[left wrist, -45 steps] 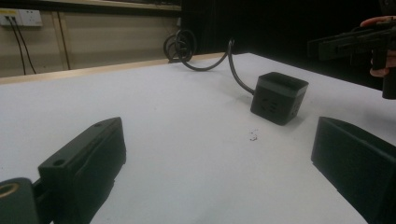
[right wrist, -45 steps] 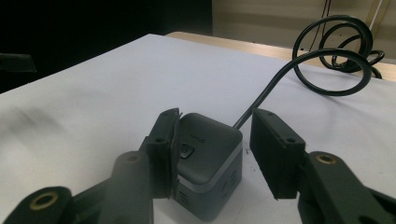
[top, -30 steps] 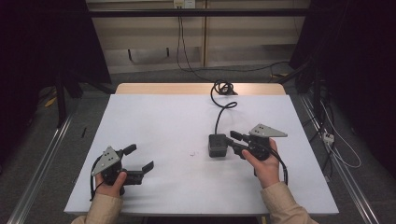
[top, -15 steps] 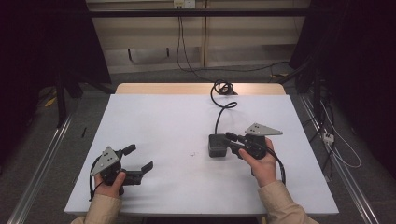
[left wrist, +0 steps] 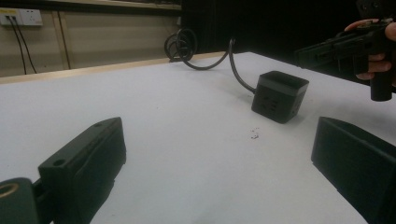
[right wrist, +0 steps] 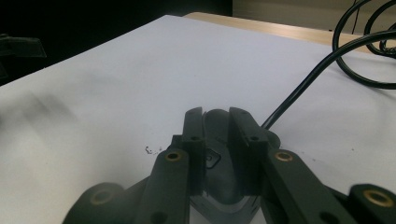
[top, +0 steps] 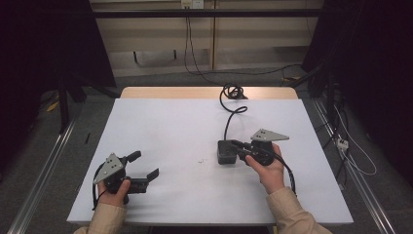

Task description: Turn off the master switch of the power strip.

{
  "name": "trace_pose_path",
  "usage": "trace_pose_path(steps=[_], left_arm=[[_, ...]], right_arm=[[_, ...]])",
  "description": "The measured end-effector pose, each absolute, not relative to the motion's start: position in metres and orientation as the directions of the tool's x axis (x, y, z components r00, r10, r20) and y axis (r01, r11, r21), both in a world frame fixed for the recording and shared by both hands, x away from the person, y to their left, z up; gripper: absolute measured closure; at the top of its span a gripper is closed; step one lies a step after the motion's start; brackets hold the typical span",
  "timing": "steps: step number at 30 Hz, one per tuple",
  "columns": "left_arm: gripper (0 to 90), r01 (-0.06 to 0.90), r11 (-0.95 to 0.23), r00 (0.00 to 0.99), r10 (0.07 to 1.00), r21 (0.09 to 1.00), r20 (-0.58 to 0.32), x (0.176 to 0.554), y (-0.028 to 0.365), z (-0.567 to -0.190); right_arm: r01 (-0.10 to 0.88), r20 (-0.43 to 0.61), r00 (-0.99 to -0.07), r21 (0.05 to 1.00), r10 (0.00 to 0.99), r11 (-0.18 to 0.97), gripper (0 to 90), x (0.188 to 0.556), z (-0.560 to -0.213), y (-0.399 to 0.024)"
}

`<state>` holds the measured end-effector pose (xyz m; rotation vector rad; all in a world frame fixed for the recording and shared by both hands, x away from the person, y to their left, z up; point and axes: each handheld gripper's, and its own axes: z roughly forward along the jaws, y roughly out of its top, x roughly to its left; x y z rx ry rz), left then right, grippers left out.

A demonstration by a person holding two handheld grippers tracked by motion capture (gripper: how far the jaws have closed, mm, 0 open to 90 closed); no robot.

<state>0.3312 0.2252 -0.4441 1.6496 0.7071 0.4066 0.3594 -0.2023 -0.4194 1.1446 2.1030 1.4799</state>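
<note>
Since the earlier frames the right gripper [top: 239,147] has crept a little closer to the black box [top: 227,152], and its jaws have just been closing with the box between them.

At the left, the left gripper [top: 145,165] rests near the front edge of the table [top: 165,126], jaws spread wide and holding nothing; the left gripper view looks between them across bare white tabletop to the box [left wrist: 279,95] well beyond. The left hand [top: 114,192] has kept its place.

Toward the right of centre the box sits flat on the table, its cable [top: 229,114] running away to a coil [top: 233,91] at the far edge. The right gripper reaches in from the box's right side. The right gripper view shows both jaws set against the box [right wrist: 216,158], one on each flank, so I judge it clamped, or very nearly.

The step in hand looks like taking hold of the box. A firm, square grip should come first, low enough that the box cannot tip out. Any lift or slide must then allow for the cable, which is stiff and curved and will pull toward the far edge; a slow move toward the slack side seems safest. The left gripper is free to steady the cable if it drags.
</note>
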Motion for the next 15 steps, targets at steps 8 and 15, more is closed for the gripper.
trace_pose_path(steps=[8, 15], left_arm=[[3.0, 0.224, -0.089, 0.753, 0.648, 0.97, -0.114, 0.3312, 0.2251, -0.4441], [2.9, 0.227, -0.085, 0.752, 0.649, 0.97, -0.119, 0.3314, 0.225, -0.4446]], right_arm=[[0.421, 0.171, -0.63, 0.895, 0.758, 0.149, 80.7, 0.3605, -0.421, -0.2013], [0.42, 0.161, -0.635, 0.893, 0.755, 0.162, 83.0, 0.3611, -0.4223, -0.2002]])
